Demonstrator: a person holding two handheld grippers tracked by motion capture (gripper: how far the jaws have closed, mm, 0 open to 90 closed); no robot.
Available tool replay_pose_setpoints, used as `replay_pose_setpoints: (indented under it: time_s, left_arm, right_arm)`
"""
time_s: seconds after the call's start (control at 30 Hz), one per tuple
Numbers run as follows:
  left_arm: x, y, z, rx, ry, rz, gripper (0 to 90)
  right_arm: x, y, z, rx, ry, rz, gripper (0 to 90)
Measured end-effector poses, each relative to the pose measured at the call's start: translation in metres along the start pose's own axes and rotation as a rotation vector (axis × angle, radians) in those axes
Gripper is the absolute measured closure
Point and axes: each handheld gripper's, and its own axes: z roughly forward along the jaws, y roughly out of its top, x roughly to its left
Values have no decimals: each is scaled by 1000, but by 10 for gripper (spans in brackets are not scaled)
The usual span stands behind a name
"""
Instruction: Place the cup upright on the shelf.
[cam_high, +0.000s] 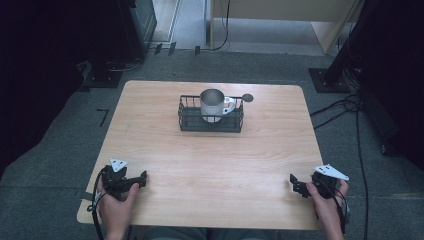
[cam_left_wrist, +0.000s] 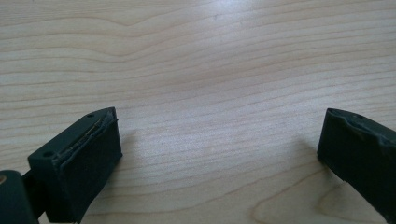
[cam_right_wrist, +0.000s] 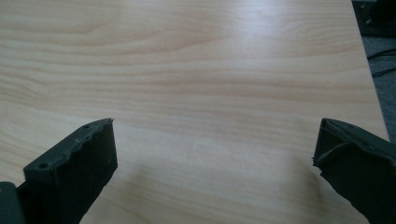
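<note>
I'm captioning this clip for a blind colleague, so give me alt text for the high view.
A metal mug stands in a black wire basket toward the far side of a wooden table. At the near edge, a person's hands rest a left tool and a right tool on the table, far from the basket. Grey carpet and cables surround the table.

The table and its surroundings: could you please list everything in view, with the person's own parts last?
table: one, light wood, centre.
basket: one, black wire, far middle of the table.
mug: one, metal grey with a white handle, upright in the basket.
round knob: one, dark, at the basket's right rim; what it is cannot be told.
carpet: grey, around the table.
cables: several, black, on the floor to the right.
left gripper: one, black, open, near left corner.
right gripper: one, black, open, near right corner.
hands: two, holding the grippers.
</note>
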Motion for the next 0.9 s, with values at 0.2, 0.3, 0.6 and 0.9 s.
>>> replay_pose_setpoints:
  time_s: [0.2, 0.3, 0.6, 0.9]
  left_arm:
    - [0, 0, 0, 0, 0, 1, 0]
    - [0, 0, 0, 0, 0, 0, 0]
    - [0, 0, 0, 0, 1, -2, 0]
    - [0, 0, 0, -1, 5, -6, 0]
  right_arm:
    - [0, -7, -5, 60, -47, -54, 0]
    - [-3, -11, -10, 63, -58, -23, 0]
    - [-4, -15, -13, 66, -48, -28, 0]
    - [-4, -15, -13, 66, -48, -28, 0]
